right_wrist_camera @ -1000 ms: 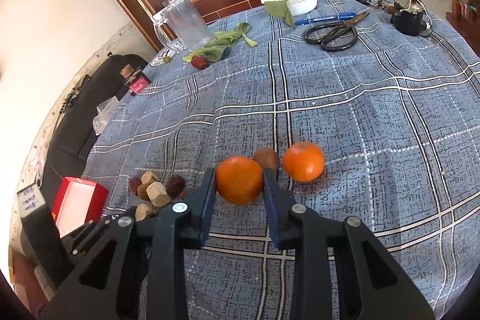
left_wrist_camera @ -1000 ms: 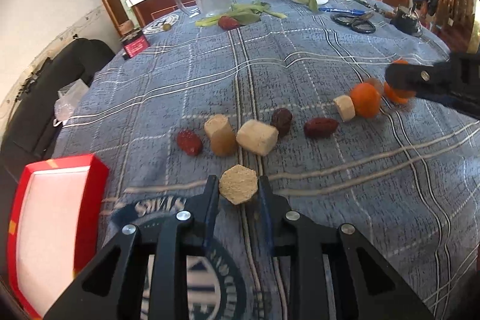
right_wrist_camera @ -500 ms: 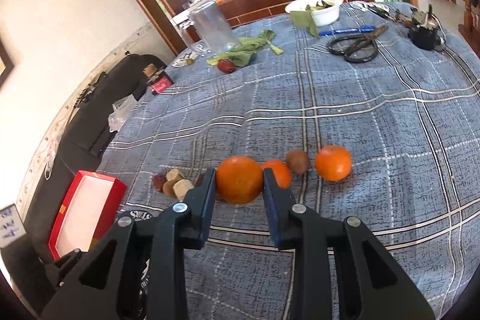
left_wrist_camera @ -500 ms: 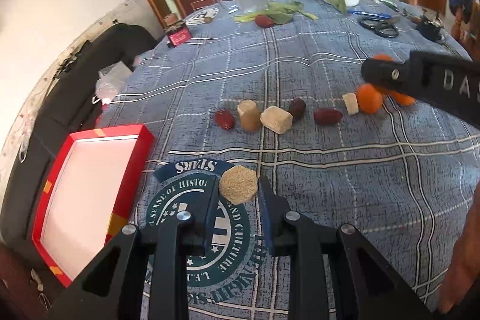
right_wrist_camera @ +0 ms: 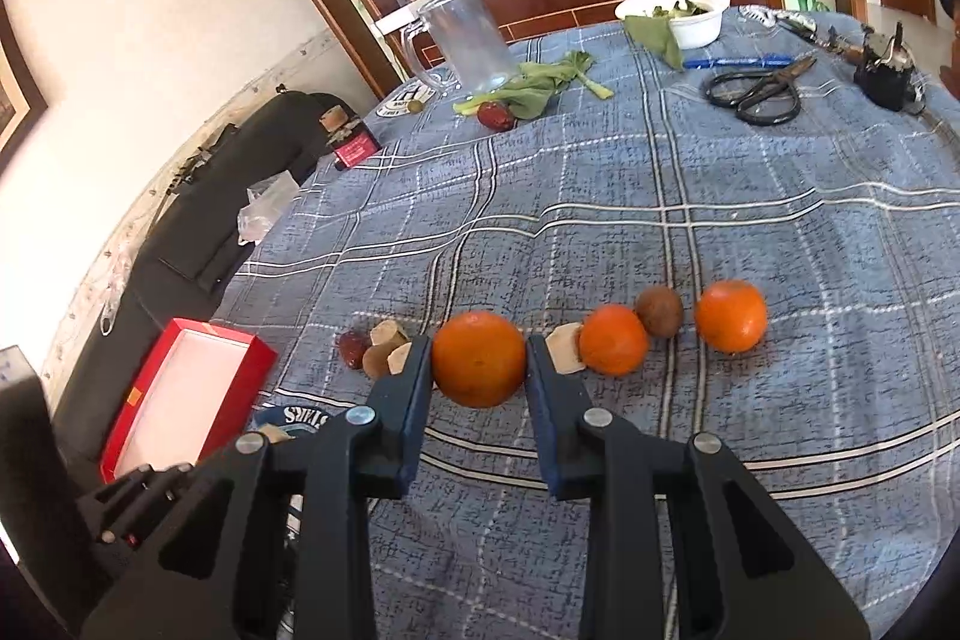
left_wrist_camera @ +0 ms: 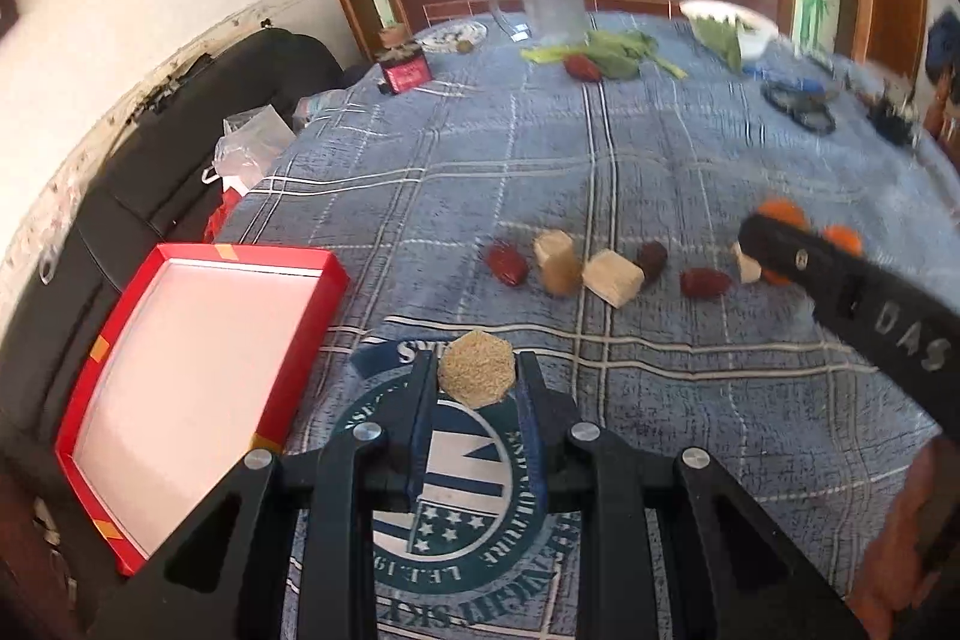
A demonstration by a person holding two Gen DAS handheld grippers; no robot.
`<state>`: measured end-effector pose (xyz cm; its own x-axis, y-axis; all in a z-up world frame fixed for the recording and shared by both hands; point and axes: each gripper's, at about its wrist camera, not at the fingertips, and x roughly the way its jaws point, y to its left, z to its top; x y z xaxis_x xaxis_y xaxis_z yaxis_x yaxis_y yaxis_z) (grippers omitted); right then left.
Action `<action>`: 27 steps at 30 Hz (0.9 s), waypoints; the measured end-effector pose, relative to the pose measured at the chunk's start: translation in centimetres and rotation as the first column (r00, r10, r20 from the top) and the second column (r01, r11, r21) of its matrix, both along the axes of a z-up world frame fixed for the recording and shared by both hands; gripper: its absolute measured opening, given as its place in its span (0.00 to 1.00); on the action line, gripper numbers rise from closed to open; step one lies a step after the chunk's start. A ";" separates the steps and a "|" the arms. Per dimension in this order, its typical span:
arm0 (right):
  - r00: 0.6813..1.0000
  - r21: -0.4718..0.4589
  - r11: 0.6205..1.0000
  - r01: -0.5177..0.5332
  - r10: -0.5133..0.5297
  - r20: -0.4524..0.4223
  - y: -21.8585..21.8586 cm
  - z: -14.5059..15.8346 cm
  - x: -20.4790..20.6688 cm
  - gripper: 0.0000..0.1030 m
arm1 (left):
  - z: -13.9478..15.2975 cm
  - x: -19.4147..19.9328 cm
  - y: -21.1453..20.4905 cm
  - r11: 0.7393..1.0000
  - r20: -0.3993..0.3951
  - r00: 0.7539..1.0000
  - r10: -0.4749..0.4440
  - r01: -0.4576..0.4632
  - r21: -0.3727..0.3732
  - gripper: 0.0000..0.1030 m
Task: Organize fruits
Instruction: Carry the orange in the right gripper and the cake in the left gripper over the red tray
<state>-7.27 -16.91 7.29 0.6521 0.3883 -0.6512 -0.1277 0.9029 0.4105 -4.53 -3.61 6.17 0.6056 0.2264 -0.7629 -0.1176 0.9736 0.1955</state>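
Note:
My left gripper (left_wrist_camera: 477,377) is shut on a tan hexagonal biscuit piece (left_wrist_camera: 476,367), held above the tablecloth near the red box (left_wrist_camera: 198,376). My right gripper (right_wrist_camera: 478,359) is shut on an orange (right_wrist_camera: 478,358), held above the cloth. On the cloth lies a row of red dates (left_wrist_camera: 507,264), tan blocks (left_wrist_camera: 613,276), a dark fruit (left_wrist_camera: 651,258), two more oranges (right_wrist_camera: 613,340) (right_wrist_camera: 730,315) and a brown kiwi (right_wrist_camera: 659,311). The right gripper's arm (left_wrist_camera: 852,292) shows at the right of the left wrist view.
The red box with a white inside also shows at the table's left edge in the right wrist view (right_wrist_camera: 180,394). At the far side stand a glass jug (right_wrist_camera: 462,37), green leaves (right_wrist_camera: 534,85), a white bowl (right_wrist_camera: 690,16), black scissors (right_wrist_camera: 759,91) and a small red box (right_wrist_camera: 354,148). A black sofa (right_wrist_camera: 240,172) lies beyond the left edge.
Both grippers have drawn back and lifted, each keeping its hold. The left view has swung towards the red box, which now shows larger.

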 end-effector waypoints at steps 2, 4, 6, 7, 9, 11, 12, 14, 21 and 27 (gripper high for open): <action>1.000 -0.012 1.000 0.001 -0.001 0.007 0.2 -0.1 0.0 0.32 | 0.6 -0.3 0.7 1.000 0.019 1.000 -0.001 0.002 -0.020 0.24; 1.000 -0.007 1.000 0.007 -0.007 0.024 0.0 -0.1 -0.3 0.32 | 1.7 -0.7 1.4 0.999 0.054 0.999 -0.009 0.011 -0.047 0.24; 0.998 -0.016 1.000 0.015 -0.014 0.055 -0.2 0.2 -0.6 0.32 | 3.3 -1.8 2.2 0.998 0.109 0.994 -0.019 0.025 -0.050 0.24; 0.997 -0.035 0.999 0.028 -0.025 0.073 -0.3 0.4 -0.9 0.32 | 3.7 -2.1 2.5 0.998 0.127 0.992 -0.025 0.032 -0.050 0.24; 0.992 -0.073 0.996 0.055 -0.046 0.114 -0.6 0.7 -1.3 0.32 | 5.3 -3.7 3.4 0.996 0.180 0.982 -0.048 0.060 -0.063 0.24; 0.988 -0.092 0.992 0.088 -0.075 0.138 -1.3 0.9 -1.7 0.32 | 7.1 -6.2 5.0 0.994 0.241 0.969 -0.060 0.081 -0.080 0.24; 0.985 -0.093 0.990 0.108 -0.094 0.147 -1.8 1.1 -1.8 0.32 | 7.6 -7.1 5.7 0.993 0.260 0.964 -0.060 0.084 -0.082 0.24; 0.977 -0.103 0.983 0.151 -0.132 0.168 -2.5 1.2 -2.1 0.31 | 8.8 -9.5 8.0 0.994 0.311 0.949 -0.051 0.079 -0.081 0.24; 0.955 -0.142 0.959 0.244 -0.212 0.205 -1.7 2.3 -3.8 0.31 | 10.0 -13.4 16.5 0.997 0.402 0.913 0.071 -0.049 -0.065 0.24; 0.975 -0.112 0.993 0.022 0.003 0.221 6.8 5.6 -5.9 0.32 | 7.2 -12.6 23.7 0.977 0.358 0.909 0.213 -0.209 -0.052 0.24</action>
